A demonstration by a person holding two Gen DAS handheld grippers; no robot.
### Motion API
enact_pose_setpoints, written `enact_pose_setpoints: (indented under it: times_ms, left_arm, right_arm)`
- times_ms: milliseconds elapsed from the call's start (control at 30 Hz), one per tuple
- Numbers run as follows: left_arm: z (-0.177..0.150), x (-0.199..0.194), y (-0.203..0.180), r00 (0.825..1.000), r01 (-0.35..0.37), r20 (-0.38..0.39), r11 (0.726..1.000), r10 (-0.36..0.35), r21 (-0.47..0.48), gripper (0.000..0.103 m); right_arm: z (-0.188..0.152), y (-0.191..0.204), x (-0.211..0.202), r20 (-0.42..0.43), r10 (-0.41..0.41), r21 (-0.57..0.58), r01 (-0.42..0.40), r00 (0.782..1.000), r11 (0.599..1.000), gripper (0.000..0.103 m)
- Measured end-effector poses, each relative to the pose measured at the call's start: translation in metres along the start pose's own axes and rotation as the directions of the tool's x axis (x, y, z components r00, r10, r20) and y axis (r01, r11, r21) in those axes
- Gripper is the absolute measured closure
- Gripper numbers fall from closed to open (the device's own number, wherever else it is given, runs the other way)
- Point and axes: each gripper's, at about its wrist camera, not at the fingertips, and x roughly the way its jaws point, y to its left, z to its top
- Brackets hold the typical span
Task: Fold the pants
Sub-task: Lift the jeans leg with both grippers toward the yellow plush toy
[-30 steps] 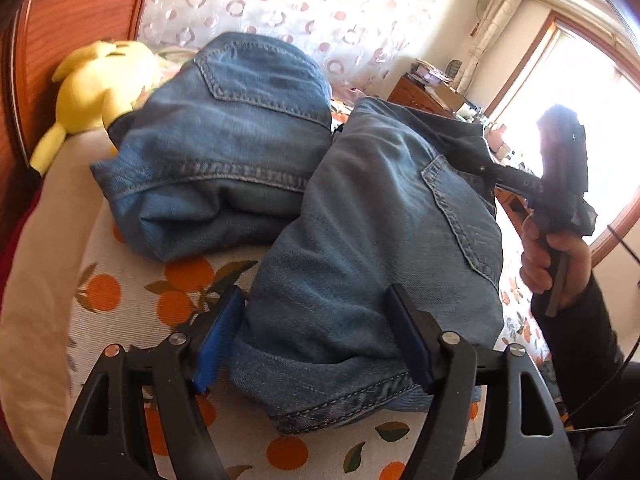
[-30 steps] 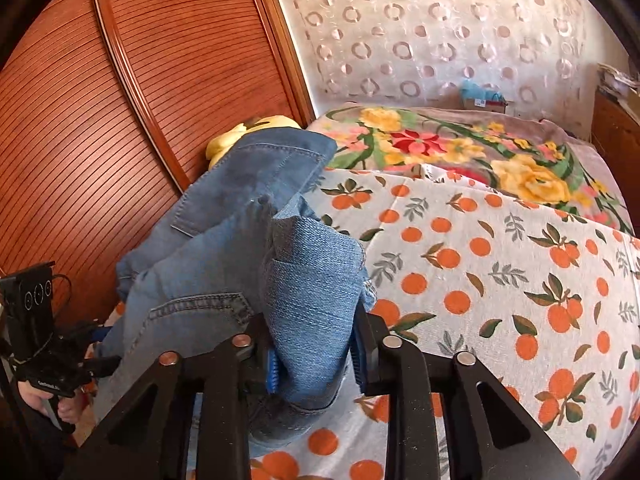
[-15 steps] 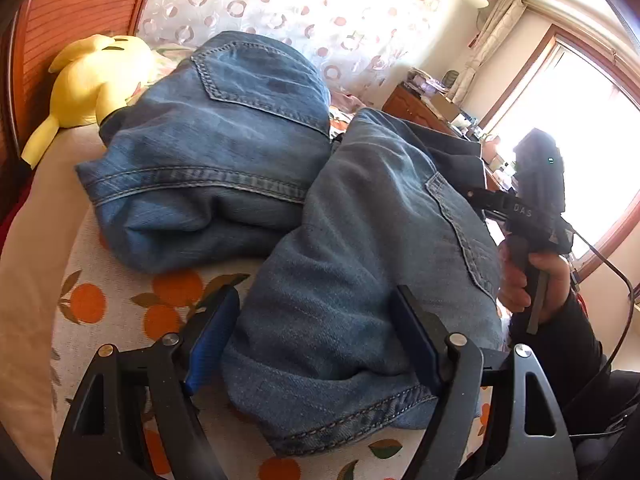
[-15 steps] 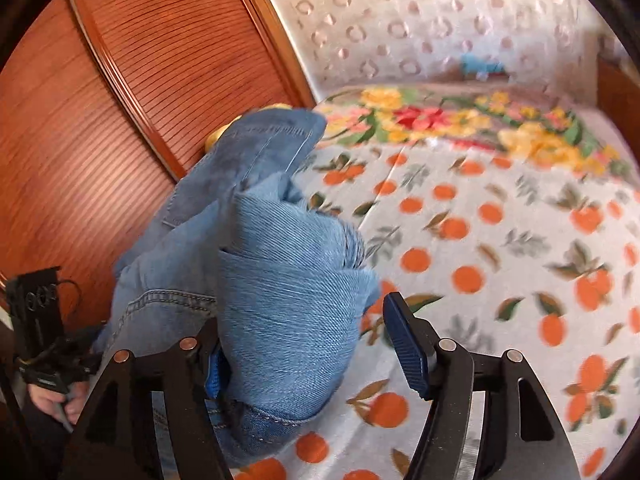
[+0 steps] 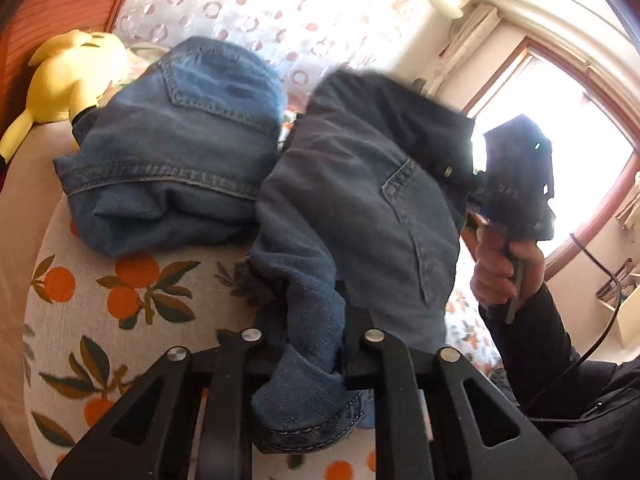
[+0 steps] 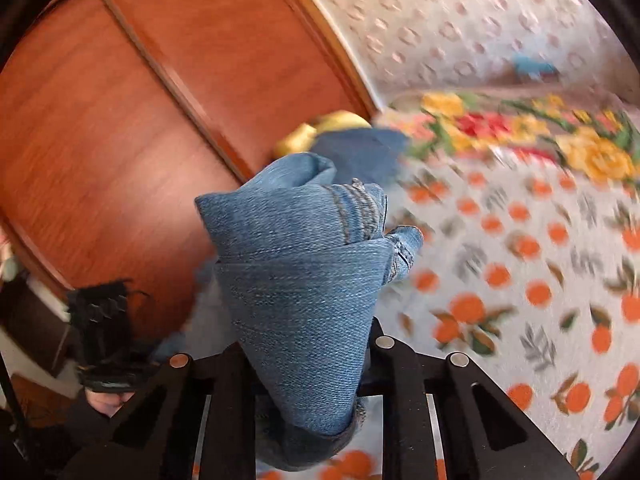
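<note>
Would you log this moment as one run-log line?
left gripper: just closed, shut on jeans | right gripper: just closed, shut on jeans | jeans bunched on bedspread

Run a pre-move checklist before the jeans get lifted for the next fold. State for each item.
1. Left gripper has cloth: ok. Its jaws have just closed, and bunched denim of the jeans sits between them.
2. Right gripper has cloth: ok. Its jaws have just closed on a gathered wad of denim.
3. Each grip takes every layer: cannot tell, the pads are hidden by cloth.
4. Second pair of jeans out of the way: not ok, it touches the held pair.
5. Yellow plush toy clear of the jeans: not ok, it sits right against the second pair.
6. Bedspread free for laying down: ok.
</note>
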Motion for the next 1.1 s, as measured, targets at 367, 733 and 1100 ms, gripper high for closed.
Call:
enact_pose_setpoints:
  times_ms: [367, 733, 1100]
  left_arm:
    - [0.030, -0.068, -0.012, 0.979, 0.020, 0.204, 1.000, -0.024, 0.024, 0.087]
    - [0.084, -0.110, 0.010, 0.959, -0.040, 0.281, 0.998, 0.028, 0.038, 0.088]
    - [0.095, -0.162, 0.011, 0.917, -0.007, 0.398, 1.000, 0.006, 0.002, 0.088]
  right_arm:
    - [0.099, 0.098, 0.006, 0.027, 0.061, -0.244, -0.052, 0.998, 0.968, 0.083]
    - [0.159, 0.079, 0.083, -0.008, 0.110, -0.163, -0.110, 0.994, 0.981, 0.084]
    - [0.210, 0.151, 0.063, -0.003, 0.209, -0.306, -0.200, 0.978, 0.931, 0.084]
